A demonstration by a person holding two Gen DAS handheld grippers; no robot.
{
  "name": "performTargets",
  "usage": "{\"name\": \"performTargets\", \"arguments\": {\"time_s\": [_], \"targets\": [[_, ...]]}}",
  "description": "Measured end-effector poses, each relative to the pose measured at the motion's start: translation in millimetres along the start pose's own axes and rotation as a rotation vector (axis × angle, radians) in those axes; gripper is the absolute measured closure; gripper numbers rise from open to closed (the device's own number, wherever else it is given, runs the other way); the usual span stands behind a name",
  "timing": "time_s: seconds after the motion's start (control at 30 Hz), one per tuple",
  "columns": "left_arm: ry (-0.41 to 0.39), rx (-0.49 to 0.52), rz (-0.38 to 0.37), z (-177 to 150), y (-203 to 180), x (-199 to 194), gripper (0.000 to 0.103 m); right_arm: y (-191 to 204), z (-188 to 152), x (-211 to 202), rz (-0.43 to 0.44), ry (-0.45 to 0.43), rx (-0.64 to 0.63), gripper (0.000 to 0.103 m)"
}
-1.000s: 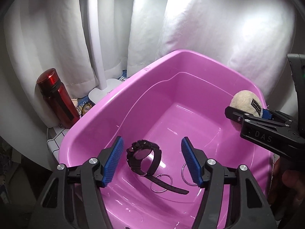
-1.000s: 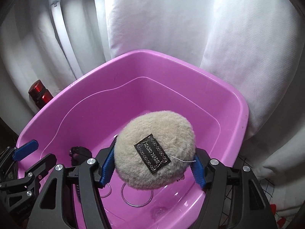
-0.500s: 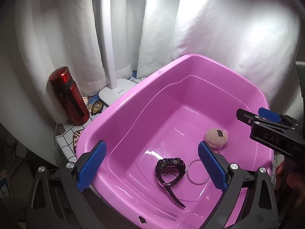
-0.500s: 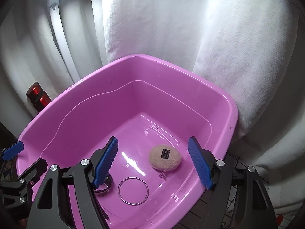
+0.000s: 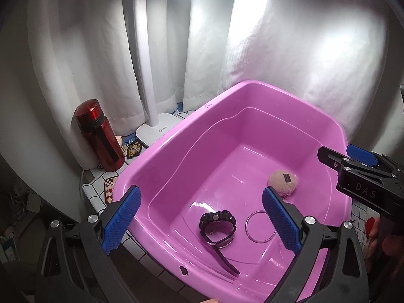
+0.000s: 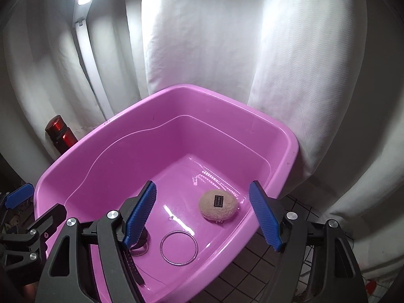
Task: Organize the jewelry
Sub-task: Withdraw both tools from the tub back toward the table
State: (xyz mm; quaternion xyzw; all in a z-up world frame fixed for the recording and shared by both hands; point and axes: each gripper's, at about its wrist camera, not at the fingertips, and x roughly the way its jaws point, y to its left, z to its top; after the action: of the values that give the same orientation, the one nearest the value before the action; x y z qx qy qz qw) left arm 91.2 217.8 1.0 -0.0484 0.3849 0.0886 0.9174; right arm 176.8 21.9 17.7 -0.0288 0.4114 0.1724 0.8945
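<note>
A pink plastic tub point(image 5: 176, 136) point(image 6: 141, 108) holds the jewelry. A black wristwatch point(image 5: 218, 224) lies on its floor, mostly hidden behind my right finger in the right wrist view. A thin silver bangle point(image 5: 260, 227) point(image 6: 179, 248) lies beside it. A beige fuzzy round pouch point(image 5: 281, 180) point(image 6: 218, 204) with a small black label lies toward the tub's right wall. My left gripper point(image 5: 202, 224) is open and empty, above the tub's near side. My right gripper point(image 6: 202, 218) is open and empty, above the tub; it also shows in the left wrist view point(image 5: 361, 176).
A red metal bottle point(image 5: 99, 136) point(image 6: 61, 135) stands left of the tub. A white lamp base point(image 5: 157, 131) and pole stand behind it. White curtains hang all around. A white grid-patterned cloth point(image 5: 101, 184) covers the table.
One second ago my right gripper held the fuzzy pouch and my left gripper straddled the watch. Both opened wide, and both have risen and drawn back; the pouch now lies in the tub.
</note>
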Motion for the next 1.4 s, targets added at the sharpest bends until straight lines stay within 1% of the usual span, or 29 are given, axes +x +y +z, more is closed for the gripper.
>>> {"name": "performTargets", "arguments": {"time_s": [0.3,0.4,0.53,0.67,0.8,1.03,1.2,1.4], "targets": [[-0.012,0.021,-0.012,-6,-17,-21,0.008,-15,-16,-37,-0.005,-0.054,0.034,0.03],[-0.018,0.031,-0.021,-8,-23,-29,0.008,-23,-27,-54,-0.019,-0.073,0.043,0.03],[-0.029,0.044,-0.044,-13,-35,-42,0.008,-35,-50,-78,-0.032,-0.091,0.071,0.03],[-0.041,0.073,-0.073,-20,-53,-55,0.008,-51,-80,-101,-0.044,-0.094,0.115,0.03],[-0.039,0.113,-0.106,-32,-77,-66,0.008,-71,-113,-120,-0.063,-0.078,0.167,0.03],[-0.018,0.189,-0.181,-60,-126,-83,0.008,-115,-177,-158,-0.137,-0.046,0.269,0.03],[0.009,0.245,-0.219,-81,-161,-89,0.008,-149,-224,-182,-0.198,-0.012,0.351,0.03],[0.068,0.282,-0.246,-104,-196,-80,0.008,-189,-270,-203,-0.254,0.015,0.445,0.03]]}}
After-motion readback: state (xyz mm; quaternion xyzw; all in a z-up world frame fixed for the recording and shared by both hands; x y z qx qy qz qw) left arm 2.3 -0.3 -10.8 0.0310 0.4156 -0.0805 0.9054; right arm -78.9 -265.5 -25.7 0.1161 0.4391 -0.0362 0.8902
